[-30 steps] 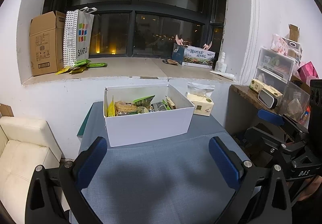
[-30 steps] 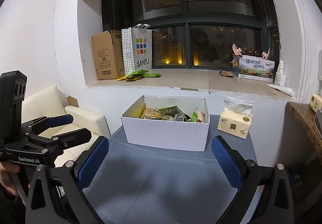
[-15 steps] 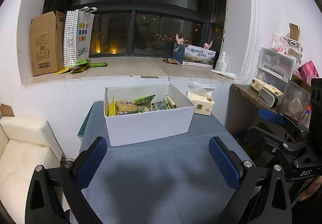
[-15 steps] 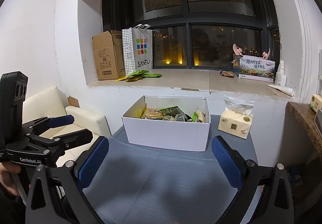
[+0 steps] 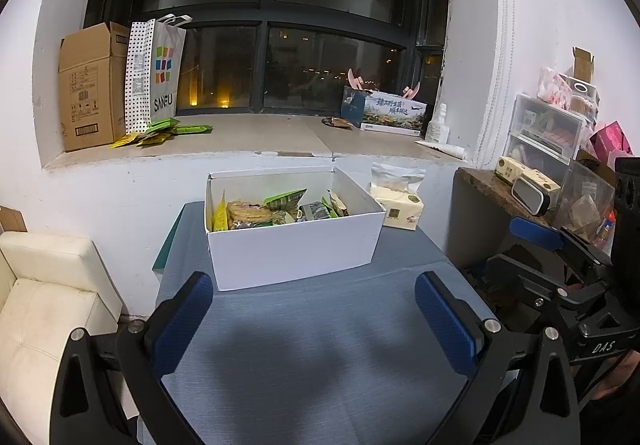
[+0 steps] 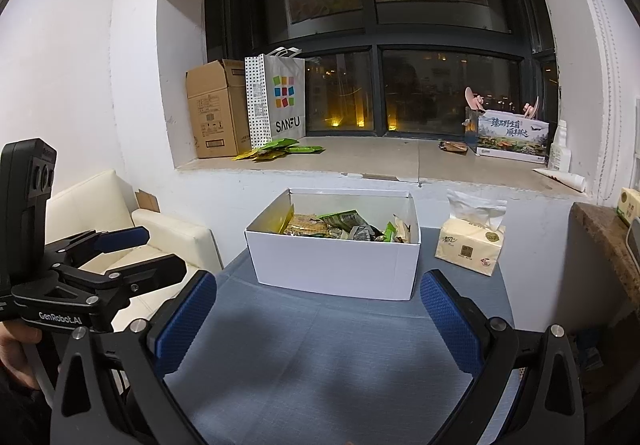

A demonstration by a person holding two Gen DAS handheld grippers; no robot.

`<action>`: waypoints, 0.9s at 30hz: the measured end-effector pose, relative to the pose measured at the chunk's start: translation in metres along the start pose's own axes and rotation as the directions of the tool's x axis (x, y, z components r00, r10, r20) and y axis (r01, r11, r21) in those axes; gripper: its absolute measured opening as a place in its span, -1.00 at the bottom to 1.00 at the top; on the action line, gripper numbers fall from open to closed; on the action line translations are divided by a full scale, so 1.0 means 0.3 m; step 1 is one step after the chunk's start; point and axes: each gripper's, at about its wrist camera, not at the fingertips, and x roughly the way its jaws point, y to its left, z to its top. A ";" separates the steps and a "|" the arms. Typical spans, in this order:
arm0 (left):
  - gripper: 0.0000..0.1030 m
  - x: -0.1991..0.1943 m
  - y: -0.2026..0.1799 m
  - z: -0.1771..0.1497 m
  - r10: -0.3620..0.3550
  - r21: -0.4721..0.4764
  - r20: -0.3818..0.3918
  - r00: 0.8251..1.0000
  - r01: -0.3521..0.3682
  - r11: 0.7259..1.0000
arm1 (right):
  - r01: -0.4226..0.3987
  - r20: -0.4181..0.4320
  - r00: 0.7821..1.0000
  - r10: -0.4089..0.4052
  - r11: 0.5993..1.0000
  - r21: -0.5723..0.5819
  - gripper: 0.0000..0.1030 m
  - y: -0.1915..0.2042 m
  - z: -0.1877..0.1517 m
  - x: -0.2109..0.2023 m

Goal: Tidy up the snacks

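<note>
Only left view shows drawers point(image 5: 546, 129), right view sofa seat point(image 6: 168, 233), both claws point(image 5: 312, 309) point(image 6: 318, 311) released, snack box point(image 5: 294, 249) ahead

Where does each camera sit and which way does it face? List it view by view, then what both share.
Left wrist: rides the left gripper, facing the white box and windowsill; its open blue-padded fingers show, the right gripper at right.
Right wrist: rides the right gripper, facing the same box; the left gripper and a hand show at left.
Shared: box, tissue pack, shopping bag.
</note>
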 end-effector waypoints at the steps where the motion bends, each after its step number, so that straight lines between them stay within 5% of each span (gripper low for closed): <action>1: 1.00 0.002 -0.002 0.001 0.000 0.000 0.000 1.000 0.000 1.000 | 0.000 0.000 1.000 0.000 1.000 0.000 1.00 0.000 0.000 0.000; 27: 1.00 0.005 -0.011 -0.003 -0.009 0.007 0.001 1.000 0.009 1.000 | 0.004 -0.001 1.000 -0.004 1.000 -0.004 1.00 -0.004 -0.002 0.002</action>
